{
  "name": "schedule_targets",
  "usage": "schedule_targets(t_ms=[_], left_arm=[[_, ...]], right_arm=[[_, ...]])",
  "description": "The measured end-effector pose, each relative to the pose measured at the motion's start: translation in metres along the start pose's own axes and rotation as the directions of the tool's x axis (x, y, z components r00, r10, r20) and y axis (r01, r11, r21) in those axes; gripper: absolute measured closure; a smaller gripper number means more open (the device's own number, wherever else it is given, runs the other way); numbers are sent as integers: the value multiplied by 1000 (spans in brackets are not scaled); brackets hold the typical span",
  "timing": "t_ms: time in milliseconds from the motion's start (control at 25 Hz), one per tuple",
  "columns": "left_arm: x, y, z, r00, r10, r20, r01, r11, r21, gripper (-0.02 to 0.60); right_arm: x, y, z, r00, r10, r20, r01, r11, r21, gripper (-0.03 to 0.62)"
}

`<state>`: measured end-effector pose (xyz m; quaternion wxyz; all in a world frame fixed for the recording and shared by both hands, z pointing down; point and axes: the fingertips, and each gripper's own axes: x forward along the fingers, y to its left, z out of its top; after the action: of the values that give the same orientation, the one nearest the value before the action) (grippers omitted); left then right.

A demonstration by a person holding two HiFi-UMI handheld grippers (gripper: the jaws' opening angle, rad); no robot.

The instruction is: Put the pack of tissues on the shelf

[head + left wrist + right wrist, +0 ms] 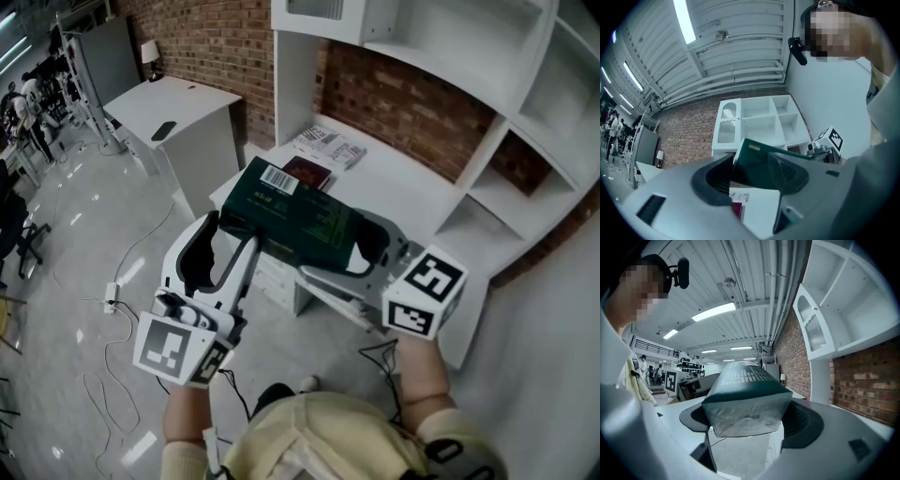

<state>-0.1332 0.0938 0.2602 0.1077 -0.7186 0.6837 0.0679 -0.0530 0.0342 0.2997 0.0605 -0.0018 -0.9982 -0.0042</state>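
Note:
A dark green pack of tissues point(295, 217) with a white barcode label hangs in the air over the front of the white desk point(403, 183). My left gripper point(232, 236) grips its left end; in the left gripper view the pack point(757, 161) sits between the dark pads point(787, 174). My right gripper point(349, 258) is shut on the other end, whose folded grey end point(743, 416) fills the gap between its jaws. The white shelf unit point(511, 122) with open compartments stands above and behind the desk.
A printed booklet point(330, 146) and a dark red book point(307, 172) lie on the desk. A second white desk point(183, 103) stands at the left against the brick wall. Cables point(112, 375) trail over the glossy floor. People stand far off at the left.

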Motion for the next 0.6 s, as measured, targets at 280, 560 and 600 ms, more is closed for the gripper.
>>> schedule_targets(t_ms=[280, 560, 600], left_arm=[[30, -3, -1, 997, -77, 31, 77, 997, -23, 354], [146, -7, -1, 977, -196, 80, 200, 979, -43, 359], [156, -7, -1, 971, -220, 88, 225, 973, -44, 359]], right_arm=[[-11, -23, 8, 995, -99, 8, 99, 994, -36, 175], [-33, -123, 35, 968, -249, 38, 250, 967, -44, 175], [-34, -131, 38, 961, -274, 38, 275, 960, -52, 175]])
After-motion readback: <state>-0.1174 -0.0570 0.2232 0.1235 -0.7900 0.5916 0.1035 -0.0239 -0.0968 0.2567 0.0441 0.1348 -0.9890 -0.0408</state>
